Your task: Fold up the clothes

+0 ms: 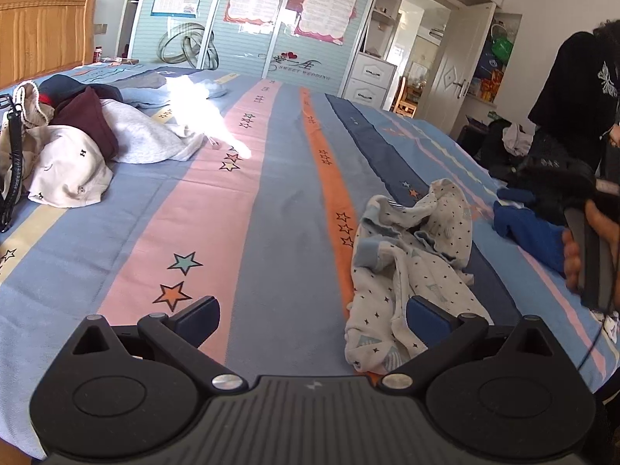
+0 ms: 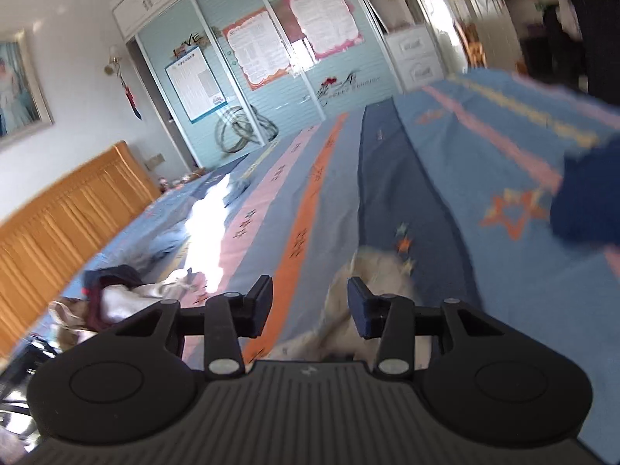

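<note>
A crumpled white garment with small dark stars and light blue cuffs (image 1: 410, 267) lies on the striped bedspread (image 1: 271, 213). My left gripper (image 1: 312, 316) is open and empty just above the bed, its right finger beside the garment's near end. In the blurred right wrist view the same pale garment (image 2: 372, 271) lies under and ahead of my right gripper (image 2: 310, 304), which is open and empty. The right gripper's body, held in a hand, shows at the right edge of the left wrist view (image 1: 589, 255).
A pile of clothes in white, maroon and beige (image 1: 77, 143) lies at the far left by the wooden headboard (image 1: 42, 31). A blue garment (image 1: 531, 232) and dark clothes (image 1: 558, 186) lie at the right bed edge. A person in black (image 1: 577, 77) stands there. Wardrobe doors (image 1: 252, 19) stand behind.
</note>
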Motion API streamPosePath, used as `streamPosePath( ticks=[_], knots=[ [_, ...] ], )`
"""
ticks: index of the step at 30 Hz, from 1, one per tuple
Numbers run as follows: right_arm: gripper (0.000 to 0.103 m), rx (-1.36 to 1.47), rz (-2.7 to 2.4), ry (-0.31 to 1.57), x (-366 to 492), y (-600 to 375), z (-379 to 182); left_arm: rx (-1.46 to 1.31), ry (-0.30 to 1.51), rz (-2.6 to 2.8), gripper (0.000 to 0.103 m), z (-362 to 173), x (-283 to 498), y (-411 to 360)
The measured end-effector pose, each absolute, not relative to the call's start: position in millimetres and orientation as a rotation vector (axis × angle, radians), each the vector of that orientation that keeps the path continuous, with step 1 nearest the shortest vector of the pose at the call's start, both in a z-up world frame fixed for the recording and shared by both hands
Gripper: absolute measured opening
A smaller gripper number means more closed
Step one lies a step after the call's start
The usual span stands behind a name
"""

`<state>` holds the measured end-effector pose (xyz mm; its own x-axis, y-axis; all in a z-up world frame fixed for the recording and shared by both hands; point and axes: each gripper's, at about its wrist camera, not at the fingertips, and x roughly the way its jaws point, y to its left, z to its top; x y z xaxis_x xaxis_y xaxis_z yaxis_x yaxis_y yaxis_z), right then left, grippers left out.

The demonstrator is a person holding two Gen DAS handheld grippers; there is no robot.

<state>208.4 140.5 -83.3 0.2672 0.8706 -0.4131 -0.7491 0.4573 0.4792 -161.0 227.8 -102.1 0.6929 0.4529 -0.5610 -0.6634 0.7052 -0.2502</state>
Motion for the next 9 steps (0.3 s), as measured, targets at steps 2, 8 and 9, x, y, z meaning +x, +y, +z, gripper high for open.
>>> streamPosePath(
  ticks=[2, 8, 9],
  knots=[
    [0.046, 0.253, 1.125, 0.754, 200.7, 121.6, -101.1, -0.460, 0.500, 0.643, 0.102, -102.4, -156.5, 225.1],
    [0.046, 0.208, 1.230, 0.840, 128.8, 80.4, -129.7, -0.474, 0.522, 0.621, 0.102, -102.4, -146.1, 219.7],
    [0.047, 0.190, 1.242, 0.838, 120.4, 78.4, -131.9, -0.467, 0.524, 0.617, 0.102, -101.6, -144.6, 218.5]
  ],
)
